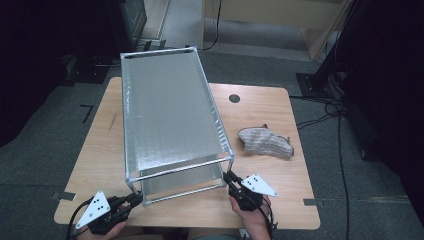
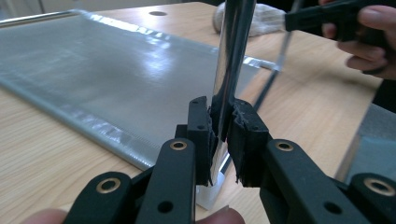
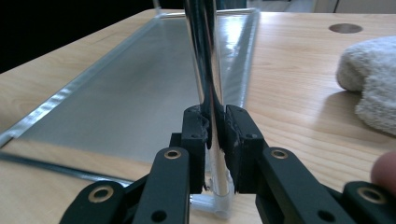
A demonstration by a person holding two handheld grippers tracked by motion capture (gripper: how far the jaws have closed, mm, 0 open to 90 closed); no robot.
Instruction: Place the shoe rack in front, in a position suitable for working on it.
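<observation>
A two-tier rack (image 1: 170,115) of chrome tube and grey mesh stands lengthwise on the wooden table (image 1: 260,107). My left gripper (image 1: 136,196) is at its front left corner. In the left gripper view, this gripper (image 2: 223,116) is shut on the upright chrome post (image 2: 232,56) just above the lower shelf (image 2: 116,70). At the front right corner, my right gripper (image 1: 229,178) is likewise shut on that corner's post (image 3: 204,51), low down near its plastic foot, as the right gripper view (image 3: 215,116) shows. Both posts stand upright between the pads.
A grey knitted cloth (image 1: 265,142) lies on the table to the right of the rack, near the right gripper. A round cable hole (image 1: 234,98) sits at the back of the table. Black cables (image 1: 325,107) trail over the carpet to the right.
</observation>
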